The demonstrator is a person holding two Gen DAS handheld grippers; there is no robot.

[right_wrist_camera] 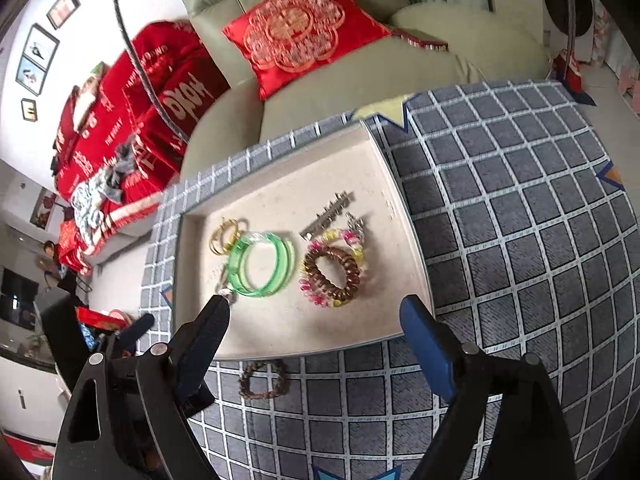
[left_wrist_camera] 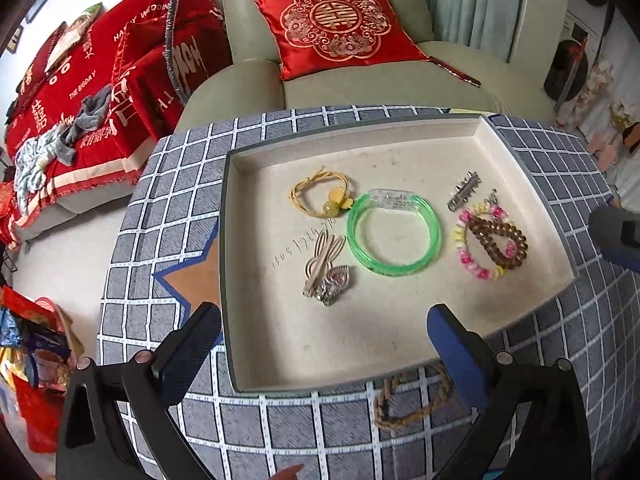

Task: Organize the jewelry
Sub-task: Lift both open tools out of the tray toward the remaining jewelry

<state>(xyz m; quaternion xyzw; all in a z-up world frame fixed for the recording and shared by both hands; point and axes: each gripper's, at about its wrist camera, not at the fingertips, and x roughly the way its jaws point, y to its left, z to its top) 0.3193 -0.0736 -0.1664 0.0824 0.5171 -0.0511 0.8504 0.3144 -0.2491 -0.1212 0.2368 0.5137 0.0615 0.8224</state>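
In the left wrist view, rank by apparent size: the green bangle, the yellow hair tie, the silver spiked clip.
Largest to smallest:
1. green bangle
2. yellow hair tie
3. silver spiked clip
All lie in the tray at similar distances, so the ranking should hold.

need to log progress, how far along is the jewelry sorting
Mostly done: the green bangle, yellow hair tie, brown coil tie on the pink bead bracelet, spiked clip and the silver brooch lie in the tray. In hand: nothing; the left gripper and right gripper are both open. Left: the braided bracelet on the checked cloth beside the tray.
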